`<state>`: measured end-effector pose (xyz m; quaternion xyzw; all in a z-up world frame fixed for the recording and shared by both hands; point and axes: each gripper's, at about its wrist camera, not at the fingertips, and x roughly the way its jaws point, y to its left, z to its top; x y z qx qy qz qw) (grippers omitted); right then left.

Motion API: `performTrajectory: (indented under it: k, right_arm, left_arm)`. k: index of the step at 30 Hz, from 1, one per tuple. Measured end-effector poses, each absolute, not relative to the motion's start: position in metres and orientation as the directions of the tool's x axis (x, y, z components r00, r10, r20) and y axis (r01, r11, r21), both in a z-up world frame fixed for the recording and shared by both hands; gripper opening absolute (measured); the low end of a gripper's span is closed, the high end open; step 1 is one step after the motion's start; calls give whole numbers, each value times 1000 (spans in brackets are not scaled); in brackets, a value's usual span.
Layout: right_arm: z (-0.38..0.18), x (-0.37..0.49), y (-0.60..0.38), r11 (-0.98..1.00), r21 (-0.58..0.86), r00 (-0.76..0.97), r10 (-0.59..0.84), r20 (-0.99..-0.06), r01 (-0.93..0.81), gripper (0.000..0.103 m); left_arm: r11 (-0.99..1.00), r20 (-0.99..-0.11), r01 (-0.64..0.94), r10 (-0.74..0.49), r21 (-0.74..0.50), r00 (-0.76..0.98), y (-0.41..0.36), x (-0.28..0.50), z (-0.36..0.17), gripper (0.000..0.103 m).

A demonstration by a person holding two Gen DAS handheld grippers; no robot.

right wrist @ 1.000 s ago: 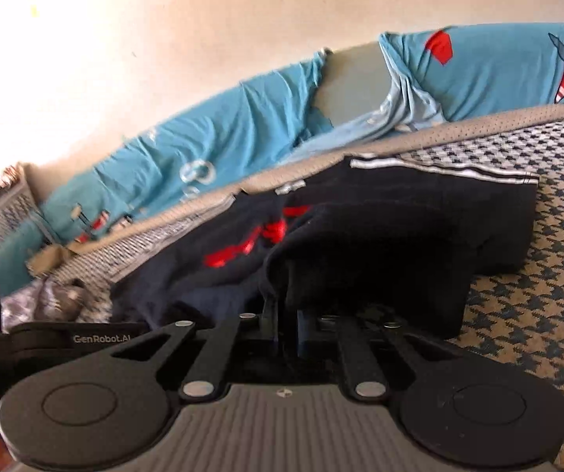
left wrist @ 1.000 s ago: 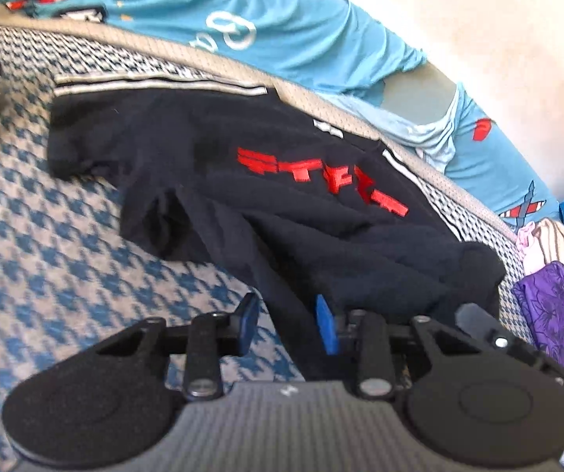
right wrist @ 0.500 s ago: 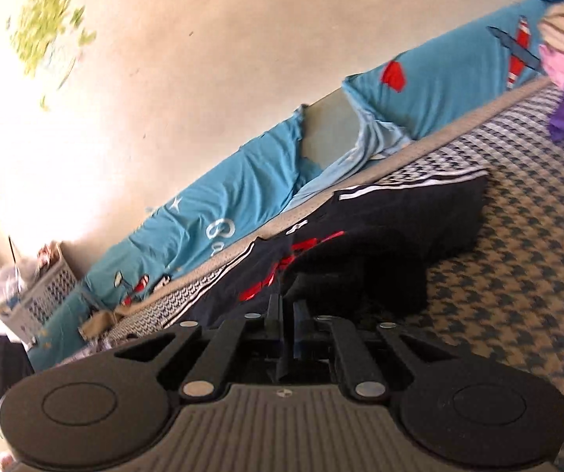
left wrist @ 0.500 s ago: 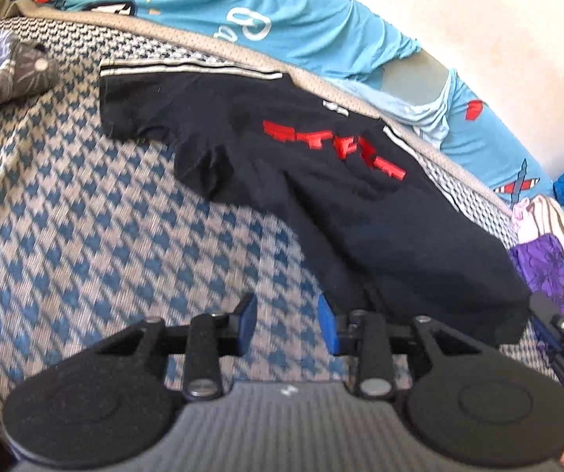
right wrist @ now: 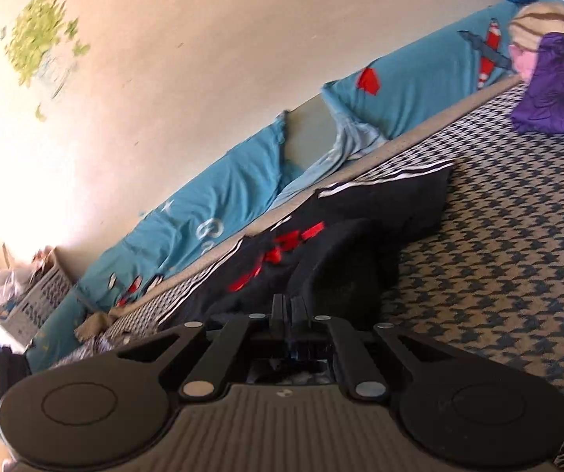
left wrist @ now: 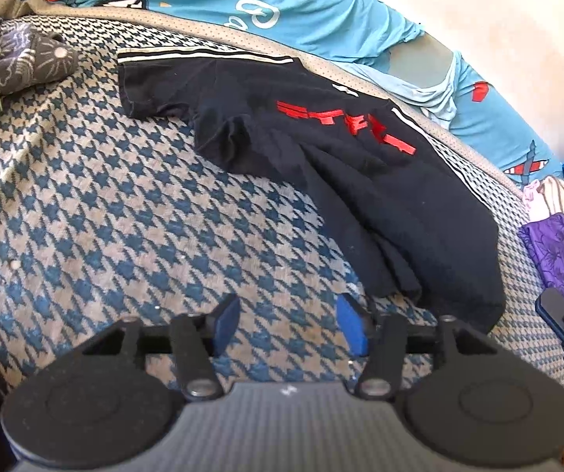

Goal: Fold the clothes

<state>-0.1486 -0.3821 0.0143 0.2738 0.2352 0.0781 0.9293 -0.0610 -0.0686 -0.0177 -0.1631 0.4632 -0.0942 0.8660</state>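
Black shirt (left wrist: 321, 149) lies rumpled on the checked bed cover (left wrist: 124, 216), far right side, no clean fold yet. Left gripper (left wrist: 287, 324) is opening, nothing between its jaws; right gripper (right wrist: 287, 308) is clenched on the shirt's near hem. Straightening and all folds remain.

Each black gripper (left wrist: 287, 324) has blue pads (left wrist: 350, 330), silver screws, round discs and a ribbed grey body.
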Motion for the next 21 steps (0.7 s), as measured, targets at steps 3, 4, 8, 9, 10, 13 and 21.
performTrajectory:
  k: [3, 4, 8, 9, 10, 13, 21]
  right_arm:
    - [13, -144, -366, 855, 515, 861, 302, -410, -54, 5]
    - [13, -143, -360, 866, 496, 856, 303, -418, -65, 5]
    - [11, -136, -335, 907, 407, 842, 301, -448, -107, 6]
    - [10, -134, -329, 915, 388, 838, 299, -456, -116, 7]
    - [9, -132, -325, 920, 372, 835, 296, -464, -120, 10]
    - [5, -125, -313, 936, 329, 828, 283, -484, -127, 17]
    - [-2, -110, -274, 974, 160, 828, 221, -515, -160, 43]
  left_arm:
    - [936, -780, -1, -294, -353, 552, -66, -59, -21, 64]
    - [937, -782, -5, -289, -349, 552, -65, -58, -22, 66]
    - [949, -789, -17, -251, -314, 560, -60, -56, -25, 79]
    - [953, -790, -20, -238, -302, 566, -59, -55, -25, 81]
    - [957, -790, -22, -226, -290, 570, -57, -55, -25, 83]
    - [967, -794, -34, -187, -253, 578, -52, -52, -26, 92]
    - [984, -791, -76, -85, -163, 605, -37, -47, -32, 103]
